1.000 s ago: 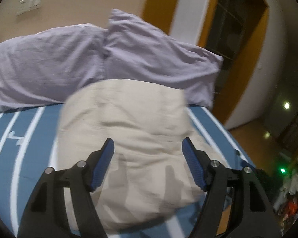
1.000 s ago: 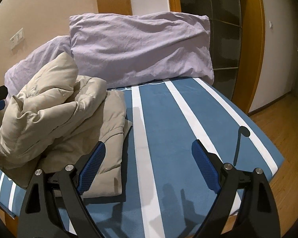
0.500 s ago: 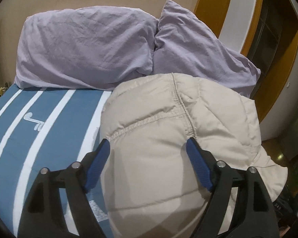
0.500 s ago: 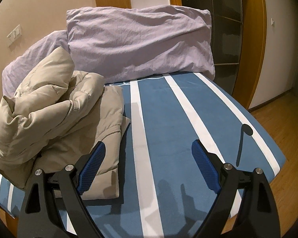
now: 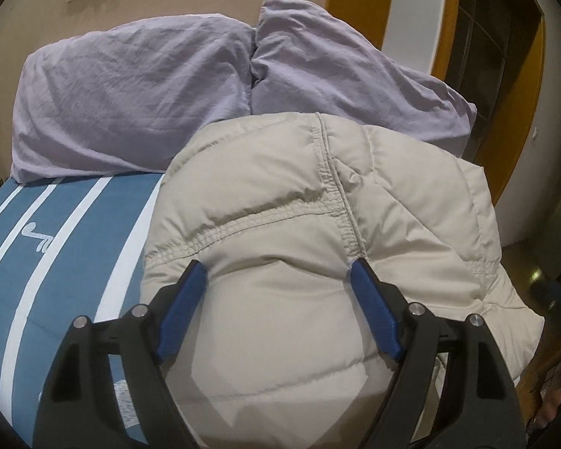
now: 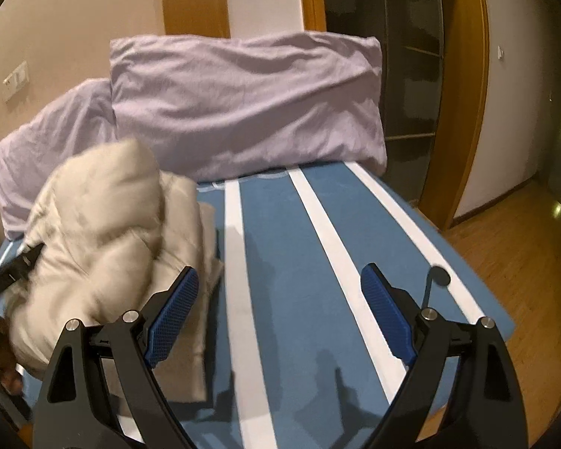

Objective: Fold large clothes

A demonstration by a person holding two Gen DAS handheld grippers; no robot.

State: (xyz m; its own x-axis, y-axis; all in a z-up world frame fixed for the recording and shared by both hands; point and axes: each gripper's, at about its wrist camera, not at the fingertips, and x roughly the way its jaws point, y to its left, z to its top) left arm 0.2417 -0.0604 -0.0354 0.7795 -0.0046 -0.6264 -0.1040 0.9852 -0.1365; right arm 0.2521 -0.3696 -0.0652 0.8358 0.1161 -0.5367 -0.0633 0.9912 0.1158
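On the striped blue bed (image 6: 318,247), the left gripper (image 5: 276,273) straddles a beige puffer jacket (image 5: 318,202), jaws spread; the right gripper (image 6: 280,280) hovers wide, empty

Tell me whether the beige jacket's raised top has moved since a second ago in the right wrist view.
Yes. The beige jacket has dropped against the lilac pillow behind it, and its top is blurred.

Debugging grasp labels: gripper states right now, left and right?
Left gripper: jaws wide around the beige jacket; whether they grip it cannot be told.
Right gripper: open, empty.
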